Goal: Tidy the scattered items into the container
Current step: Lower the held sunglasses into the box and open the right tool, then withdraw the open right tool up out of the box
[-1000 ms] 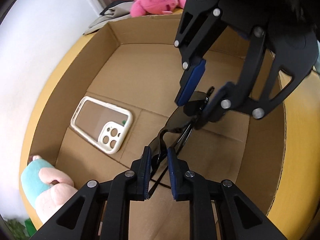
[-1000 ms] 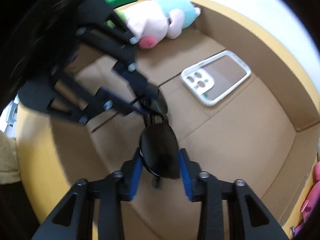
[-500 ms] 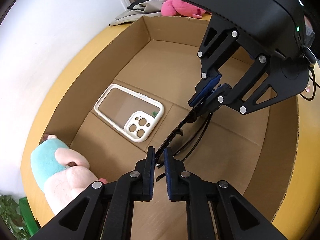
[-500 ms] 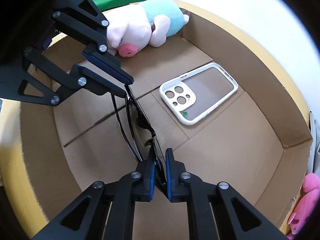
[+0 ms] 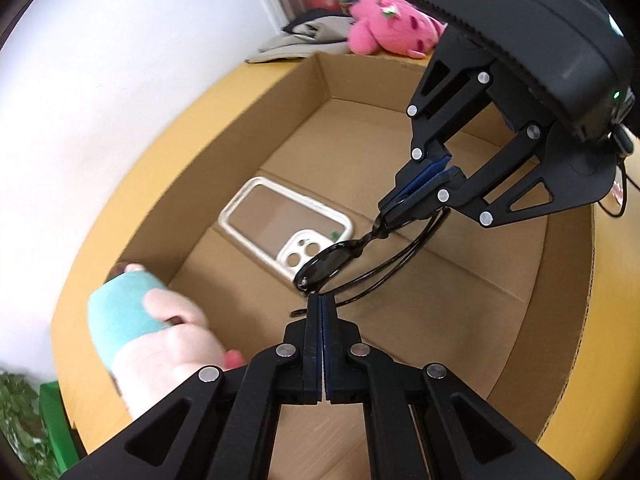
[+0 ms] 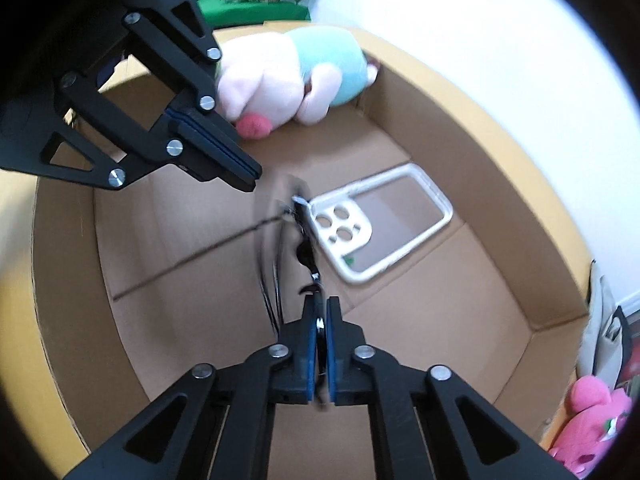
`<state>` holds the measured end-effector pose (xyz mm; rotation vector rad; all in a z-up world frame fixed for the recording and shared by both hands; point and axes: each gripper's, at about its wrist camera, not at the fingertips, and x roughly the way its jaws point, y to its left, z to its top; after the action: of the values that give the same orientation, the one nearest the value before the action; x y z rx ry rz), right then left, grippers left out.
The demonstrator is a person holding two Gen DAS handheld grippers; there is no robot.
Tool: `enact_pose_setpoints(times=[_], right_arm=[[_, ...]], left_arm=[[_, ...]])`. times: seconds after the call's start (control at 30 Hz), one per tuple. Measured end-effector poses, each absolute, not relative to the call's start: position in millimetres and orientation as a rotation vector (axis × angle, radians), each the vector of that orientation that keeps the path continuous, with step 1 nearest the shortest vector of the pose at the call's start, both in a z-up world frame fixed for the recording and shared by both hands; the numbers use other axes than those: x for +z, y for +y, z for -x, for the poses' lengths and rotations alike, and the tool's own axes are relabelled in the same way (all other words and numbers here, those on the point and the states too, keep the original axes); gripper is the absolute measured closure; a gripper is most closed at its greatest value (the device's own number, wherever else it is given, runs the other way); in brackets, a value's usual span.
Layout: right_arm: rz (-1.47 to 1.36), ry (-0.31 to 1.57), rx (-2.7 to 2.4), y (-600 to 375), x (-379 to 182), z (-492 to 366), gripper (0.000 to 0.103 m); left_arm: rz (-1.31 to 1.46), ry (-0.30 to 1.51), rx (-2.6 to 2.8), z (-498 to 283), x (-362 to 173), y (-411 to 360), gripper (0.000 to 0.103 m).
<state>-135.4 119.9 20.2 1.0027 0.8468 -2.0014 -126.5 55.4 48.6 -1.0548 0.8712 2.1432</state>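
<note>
hanging over the cardboard box, sunglasses now dangle from right gripper alone, pads clamped on one lens; left gripper has let go, closed on nothing, w/ drop-in likely next.

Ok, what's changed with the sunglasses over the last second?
Both grippers' jaws have just been closing. The right gripper has clamped the sunglasses edge-on. The left gripper has drawn back off them and shut on nothing. The phone case and plush pig lie in the cardboard box as before.
</note>
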Motion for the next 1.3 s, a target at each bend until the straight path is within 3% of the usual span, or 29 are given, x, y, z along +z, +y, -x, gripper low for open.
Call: enact_pose_setpoints(times=[0.33,0.47,0.63,0.67,0.7,0.77,0.83,0.9,1.07,1.3], right_arm=[[-0.976,0.896,-1.969,116,13,143,0.1],[-0.913,0.991,-1.949,116,7,128,0.1],[-0.952,0.996,-1.948,115,3,133,0.098],[-0.98,0.999,-1.958,115,1,136,0.089],[-0.996,1.0,-1.973,116,0,138,0.072],[-0.993,0.975,-2.0,120,5,137,0.054],[-0.98,0.931,-2.027,129,16,133,0.05],[-0.981,0.875,-2.064,139,33,126,0.047],[-0.988,0.69,-2.174,161,77,95,0.026],[-0.953,0.481,-2.297,161,98,23,0.025]], left_arm=[[1.124,0.853,2.176,133,35,47,0.099],[1.085,0.81,2.181,131,43,49,0.074],[1.055,0.78,2.223,120,53,46,0.06],[1.048,0.784,2.234,119,53,45,0.053],[1.039,0.785,2.249,113,56,44,0.049],[1.023,0.769,2.277,103,62,40,0.045],[1.008,0.739,2.323,91,70,34,0.034],[0.981,0.686,2.379,74,80,27,0.016],[0.913,0.532,2.459,28,101,18,0.009],[0.937,0.29,2.537,-30,90,18,0.005]])
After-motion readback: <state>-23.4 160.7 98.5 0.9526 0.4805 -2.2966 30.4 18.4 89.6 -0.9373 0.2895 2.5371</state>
